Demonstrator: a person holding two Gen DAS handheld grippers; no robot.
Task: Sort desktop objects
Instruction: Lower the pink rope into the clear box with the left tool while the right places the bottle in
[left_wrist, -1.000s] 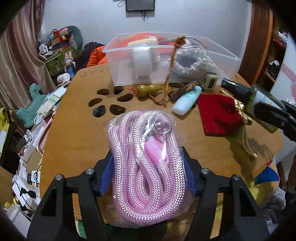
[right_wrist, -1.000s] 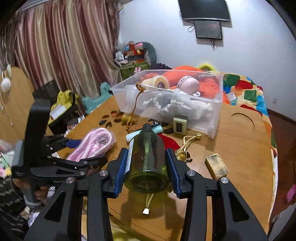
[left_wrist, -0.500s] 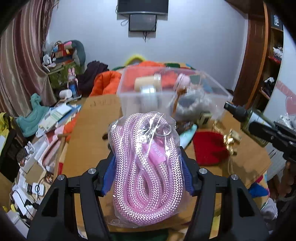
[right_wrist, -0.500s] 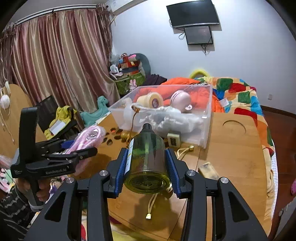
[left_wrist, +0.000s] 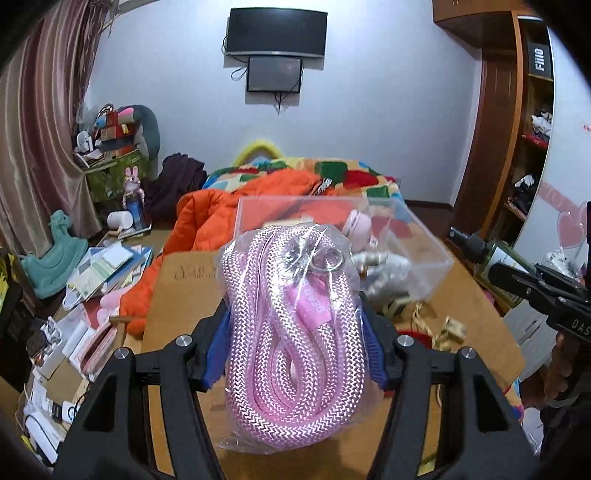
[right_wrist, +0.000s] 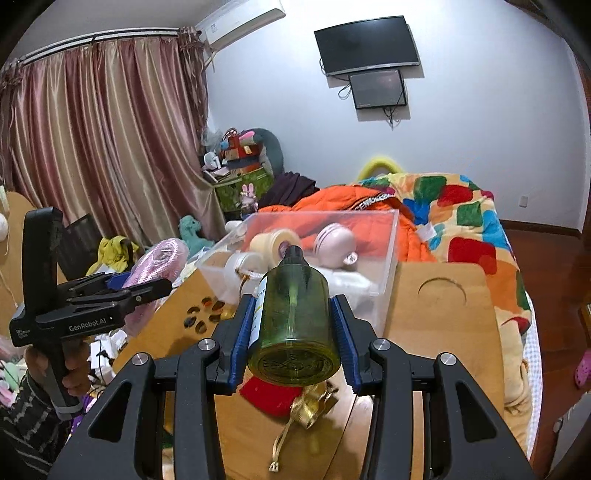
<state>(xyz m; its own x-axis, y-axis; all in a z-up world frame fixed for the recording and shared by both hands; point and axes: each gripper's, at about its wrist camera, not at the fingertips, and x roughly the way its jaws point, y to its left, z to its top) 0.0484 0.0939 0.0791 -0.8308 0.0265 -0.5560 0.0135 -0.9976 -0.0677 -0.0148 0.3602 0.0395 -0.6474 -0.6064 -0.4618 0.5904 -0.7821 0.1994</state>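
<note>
Writing: the left gripper (left_wrist: 295, 354) body reads "GenRobot.AI" in the right wrist view; "Fiilo" stands on a dark sign on the wooden shelf unit (left_wrist: 532, 122), up and to the right of it; the pink tag inside the rope's bag carries letters too warped to read.
Hard to make out: embossed text on the bottle's base is blurred; its white side label (right_wrist: 258, 314) is seen edge-on and cannot be read; the clear box's contents are smeared by its walls.
Left gripper: blue pads pinched on either side of a coiled pink braided rope in a clear plastic bag (left_wrist: 295, 332), lifted above the wooden table (left_wrist: 184, 288).
Right gripper (right_wrist: 293, 332): blue pads pressed against both sides of a green translucent pump bottle with a black cap (right_wrist: 293, 314), held base toward the camera, neck pointing forward.
Clear plastic storage box (right_wrist: 384, 258): just ahead of both grippers on the table, holding tape rolls and a pink round item.
Below the right gripper: a red cloth pouch with gold cord (right_wrist: 273, 398) lies on the table, partly hidden by the bottle.
Cut off: the right gripper shows only partly at the right edge of the left wrist view.
</note>
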